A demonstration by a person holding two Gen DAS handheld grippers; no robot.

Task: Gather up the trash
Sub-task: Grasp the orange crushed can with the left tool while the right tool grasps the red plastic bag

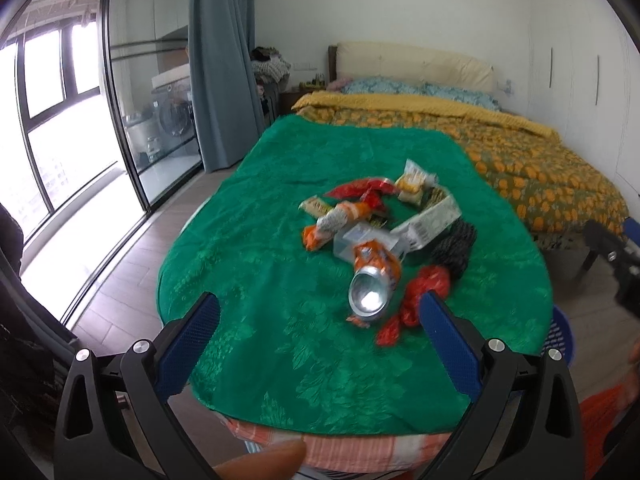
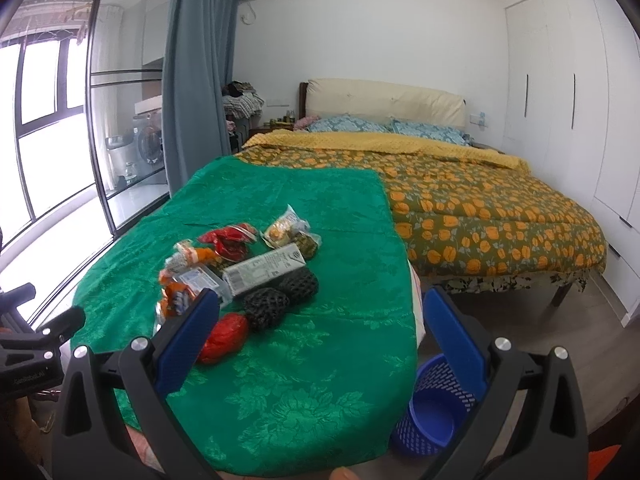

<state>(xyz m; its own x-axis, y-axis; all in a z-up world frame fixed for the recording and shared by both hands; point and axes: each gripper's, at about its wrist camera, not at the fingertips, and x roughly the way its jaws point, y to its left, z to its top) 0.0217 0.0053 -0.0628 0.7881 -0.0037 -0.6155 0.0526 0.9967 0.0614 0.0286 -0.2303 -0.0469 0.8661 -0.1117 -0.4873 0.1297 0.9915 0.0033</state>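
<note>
So a pile of trash is spread over the middle of the worktop (image 1: 248, 264), which is covered by a shiny green floral-patterned cloth (image 2: 304, 384). Nearest the left camera, a crushed orange drink can (image 1: 374, 280) is laid on its side with its silver bottom turned toward the lens. Just beside it a crumpled red plastic wrapper (image 1: 420, 296) is seen, and two black mesh foam sleeves (image 2: 280, 296) are parked touching each other right behind that. A long grey-white carton (image 2: 264, 268) is laid flat in the heap, with red, orange and yellow snack packets (image 2: 228, 240) bunched up behind it.

The left tongs (image 1: 320, 332) are held wide apart over the near end of the worktop, nothing gripped, the can framed between the blue pads. The right tongs (image 2: 320, 328) are spread open too and empty, held over the right edge of the cloth.

A blue perforated plastic basket (image 2: 432, 404) is stood on the floor just beside the worktop's right side, and nothing can be seen inside it. A bed with an orange-flowered quilt (image 2: 480, 208) is set behind the worktop.
</note>
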